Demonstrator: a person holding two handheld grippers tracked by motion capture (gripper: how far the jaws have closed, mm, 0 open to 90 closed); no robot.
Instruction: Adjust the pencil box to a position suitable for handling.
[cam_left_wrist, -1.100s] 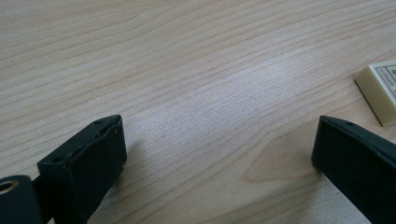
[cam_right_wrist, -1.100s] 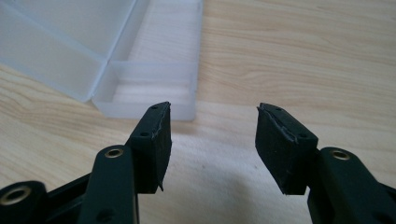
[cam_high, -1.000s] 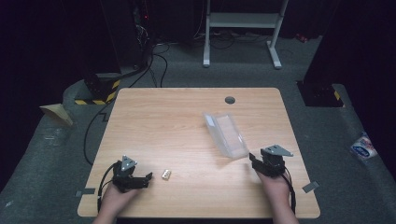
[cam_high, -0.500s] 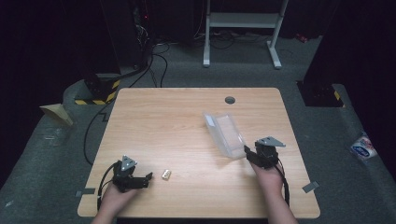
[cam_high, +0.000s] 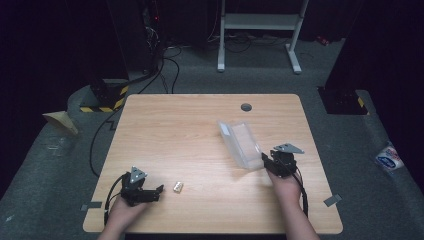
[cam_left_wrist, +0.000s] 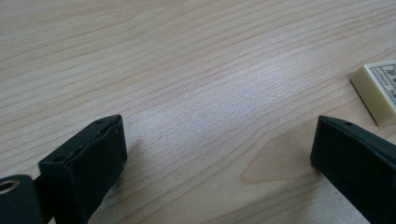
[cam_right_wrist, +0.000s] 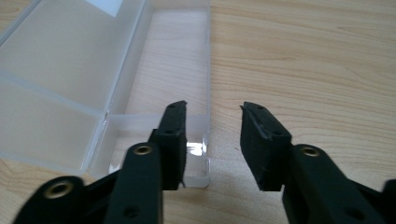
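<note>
Worktop (cam_high: 190, 130): a light wood-grain top was recorded, standing on a grey carpeted floor, with a dark round grommet (cam_high: 246, 107) set near the middle of its far edge

Clear plastic box (cam_high: 241, 144): it was found lying open on the right half of the worktop, running slantwise from mid-depth toward the right edge; in the right gripper view its lid was seen folded out to one side of the tray, and the tray appeared empty, with the wood visible through its floor

Small cream block (cam_high: 177, 187): it was noted lying flat near the front edge, left of centre, well apart from the box; printed marks were seen on its top face in the left gripper view (cam_left_wrist: 379, 91), too small to be read

Left gripper (cam_high: 150, 193): it was held by the left hand (cam_high: 122, 215) at the front left corner of the worktop, low over the surface, with the jaws spread wide and nothing between them; the cream block lay just beyond the tip of one jaw, not touched

Right gripper (cam_right_wrist: 212, 135): it was held by the right hand (cam_high: 287, 187) close to the right edge, at the near end of the box; the jaws were parted, one over the near corner of the tray and the other over bare wood outside it, so that the tray's side wall lay in the gap; no contact with the wall could be confirmed

Surroundings: a white metal frame (cam_high: 260, 30) was observed on the floor beyond the far edge, black cables (cam_high: 165, 65) trailed to the far left, and a yellow-and-black striped block (cam_high: 102, 102) lay off the far left corner
</note>
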